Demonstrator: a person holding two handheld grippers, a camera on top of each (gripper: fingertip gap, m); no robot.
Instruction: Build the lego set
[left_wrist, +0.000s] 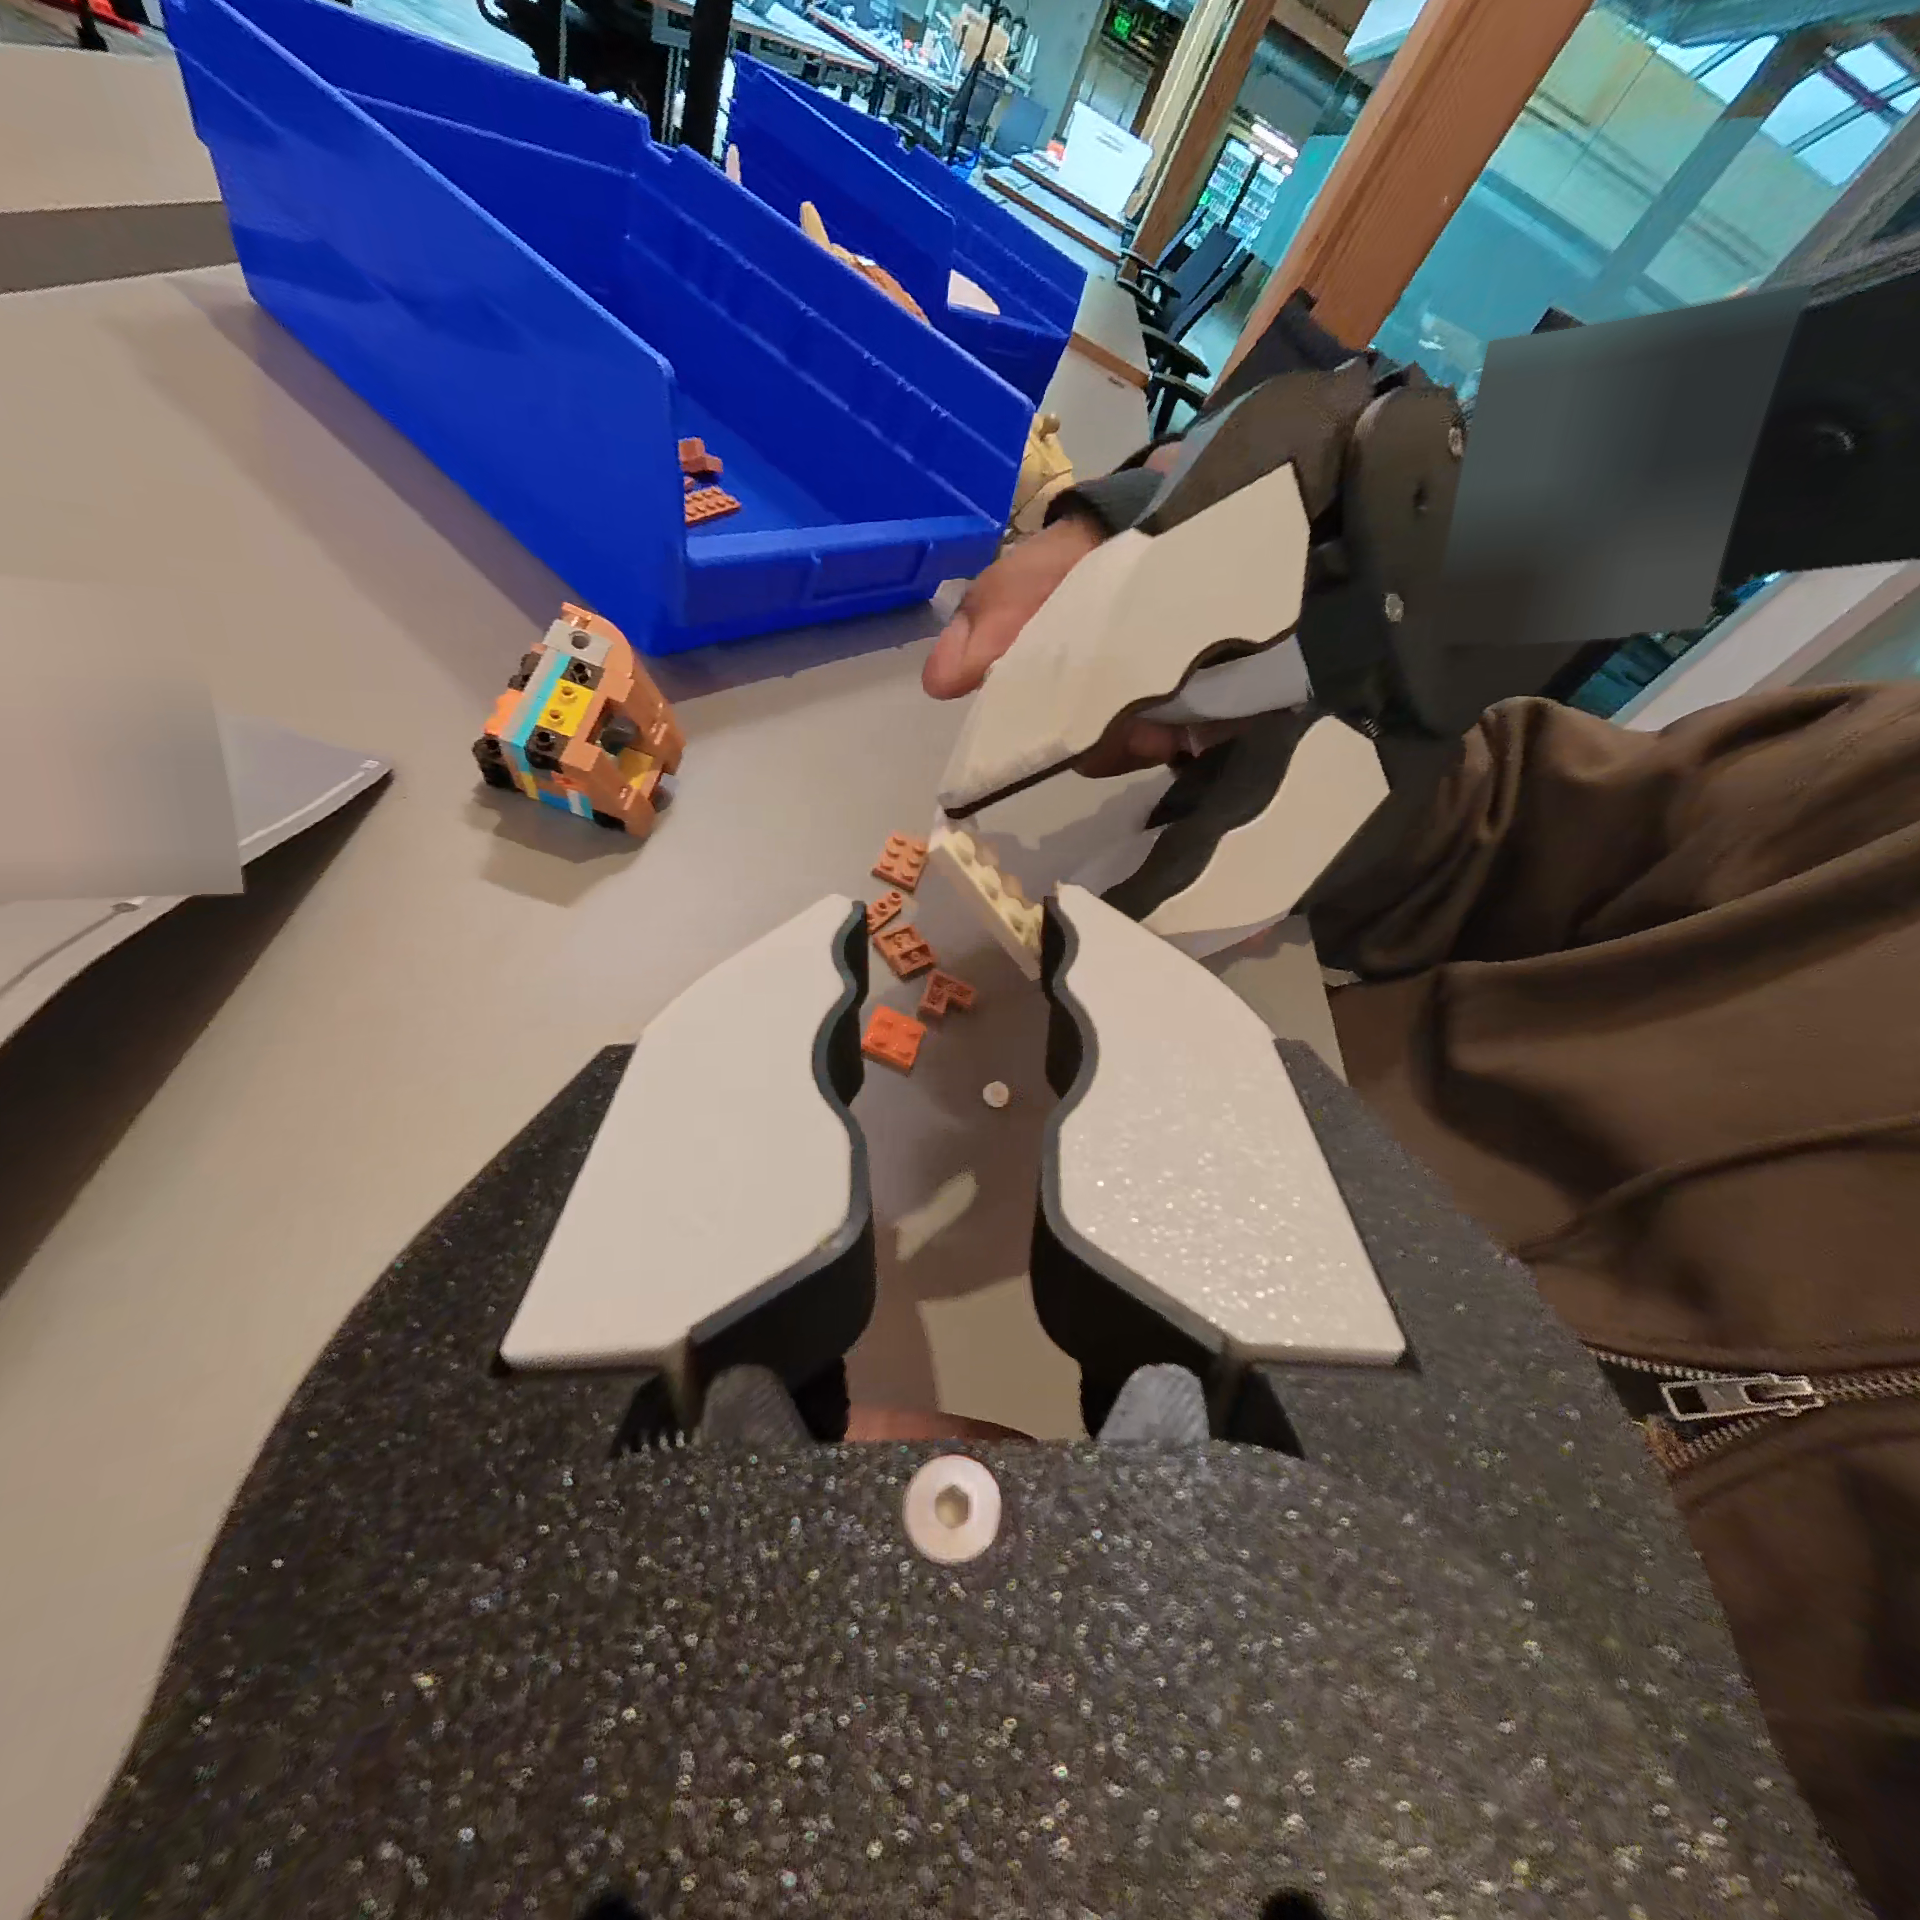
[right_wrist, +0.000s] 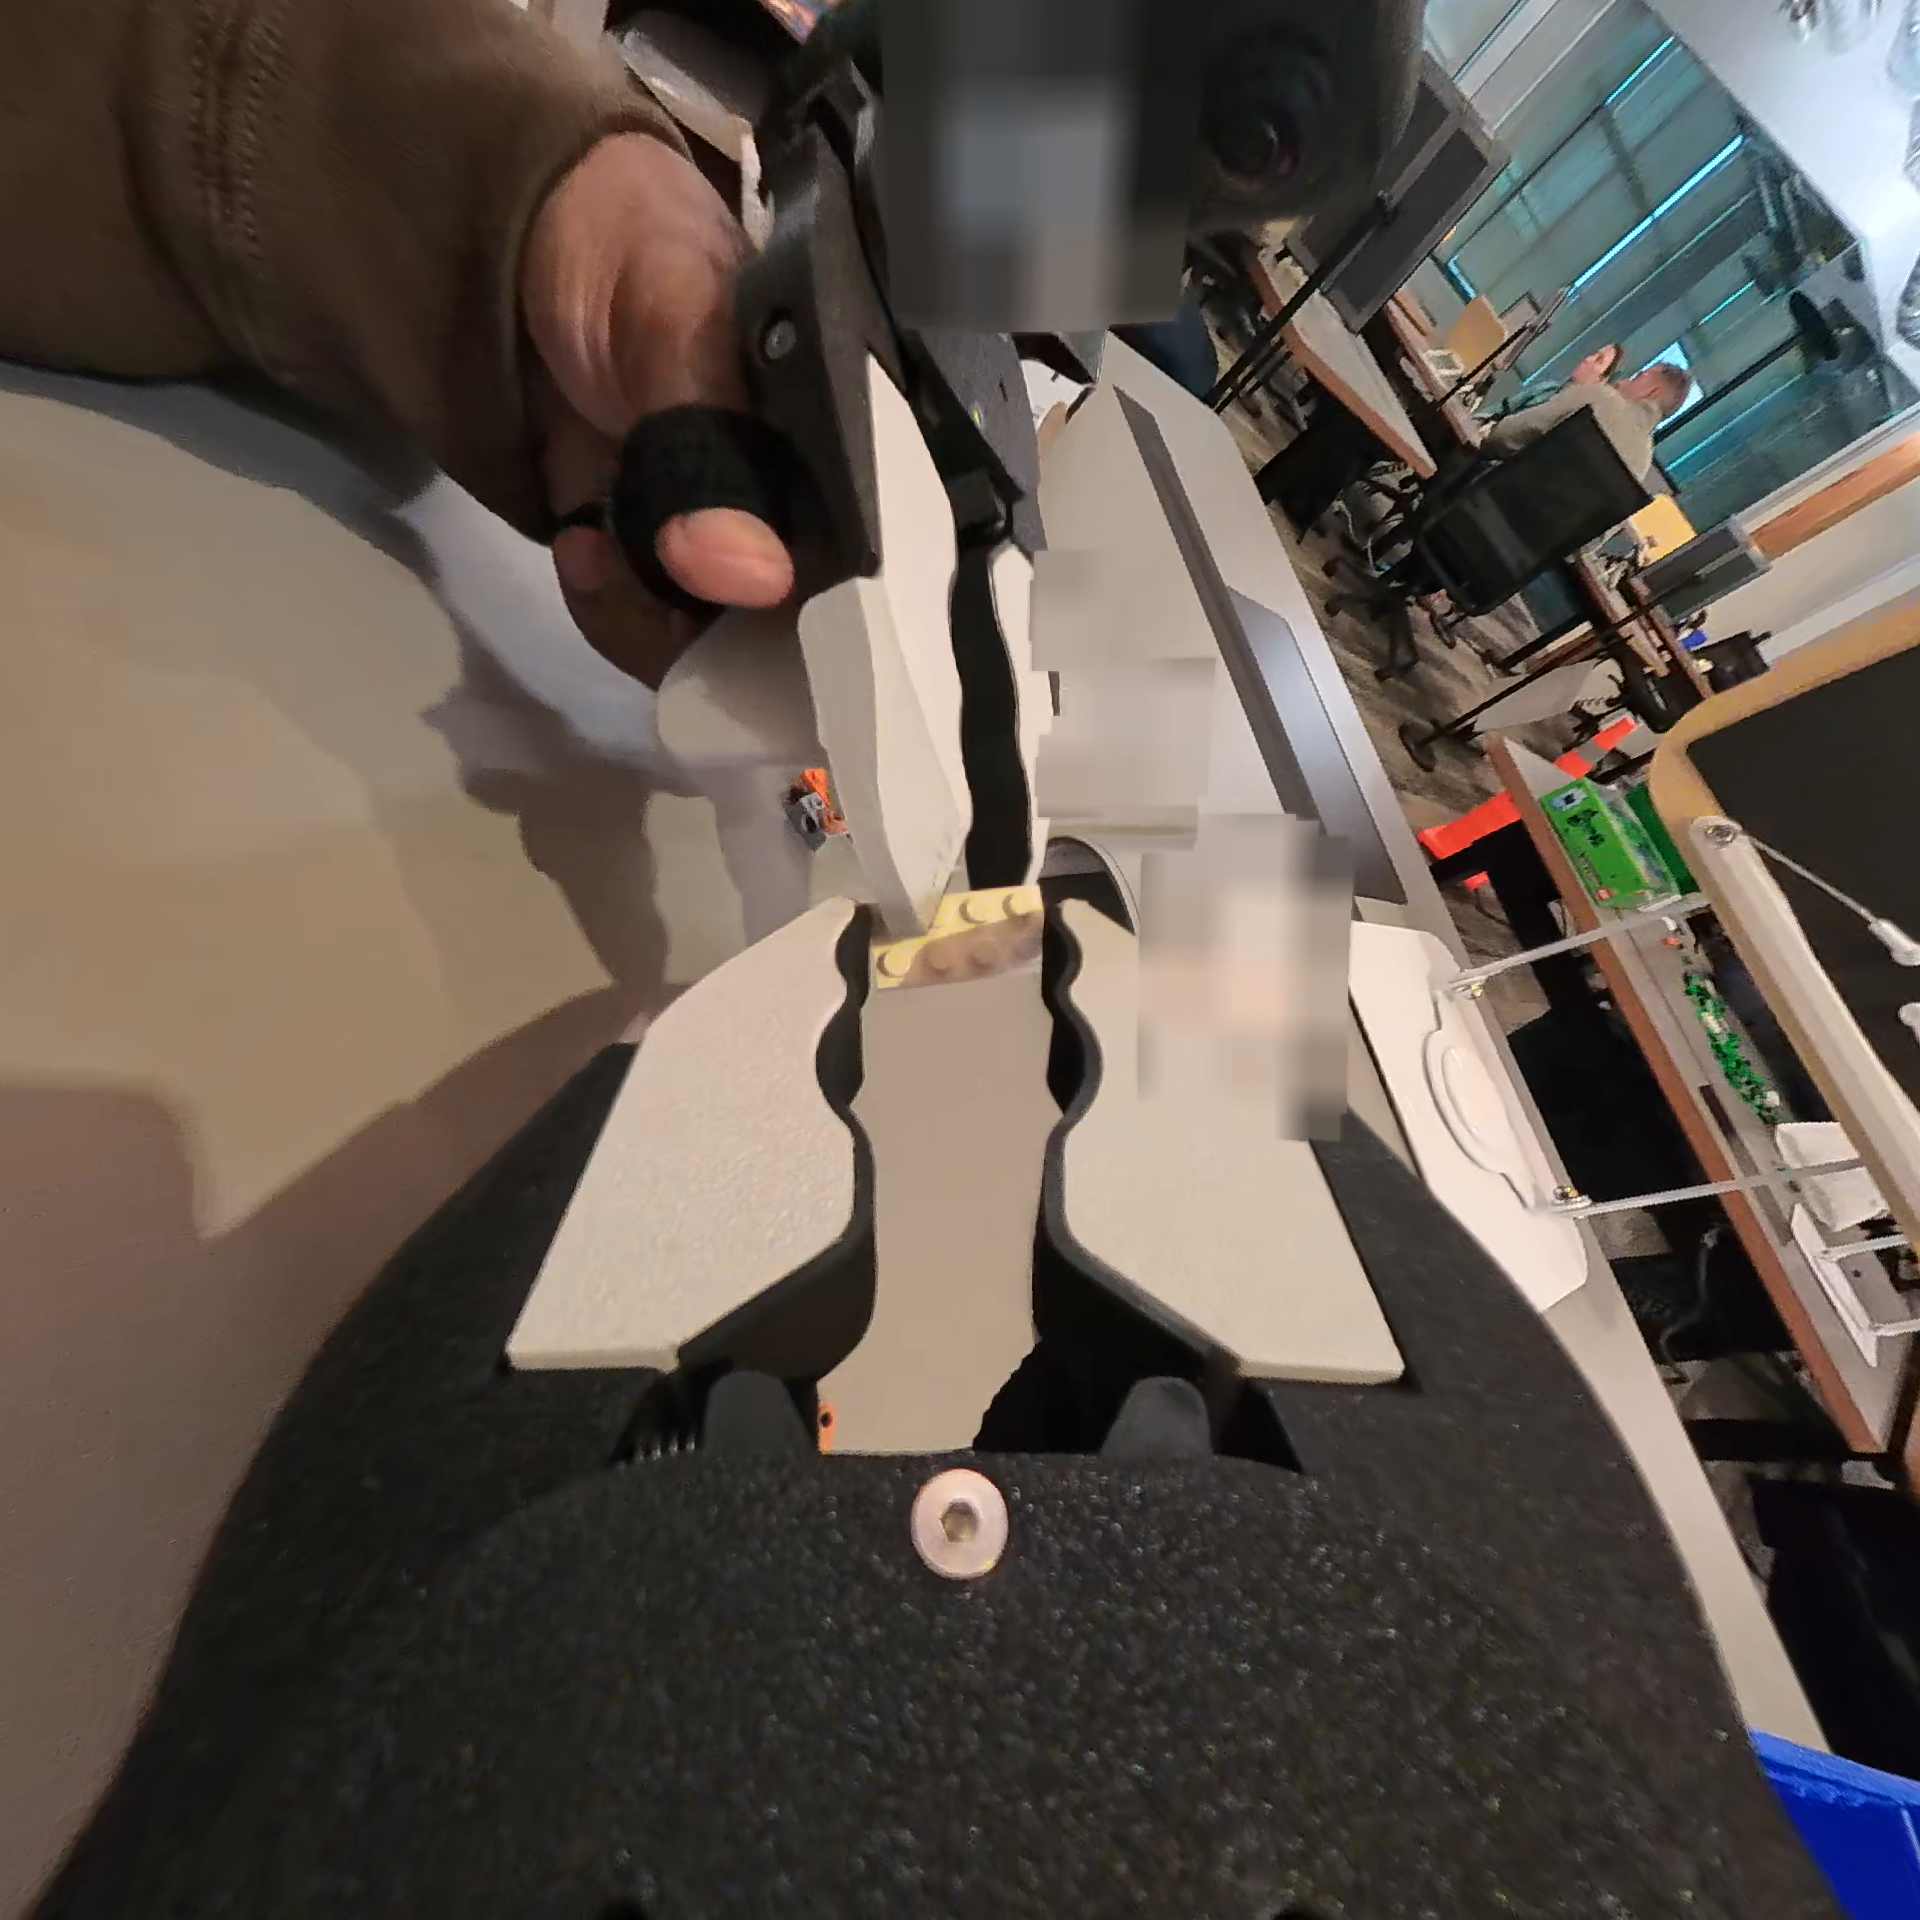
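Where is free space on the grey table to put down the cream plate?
The grey table is bare left of the multicoloured brick model, between the blue plastic bin and the grey sheet. It is crowded by the small brown plates, where both grippers meet at the cream plate.

two matching handheld grippers, worn with a brown jacket

each gripper, left gripper (left_wrist: 954, 914) and right gripper (right_wrist: 951, 925), has a speckled black grainy body, a pale round screw at its centre, and two flat light-grey fingers (left_wrist: 717, 1122) with wavy black inner edges. brown sleeve (left_wrist: 1621, 956) with a metal zipper (left_wrist: 1745, 1392); black band on one finger (right_wrist: 691, 488).
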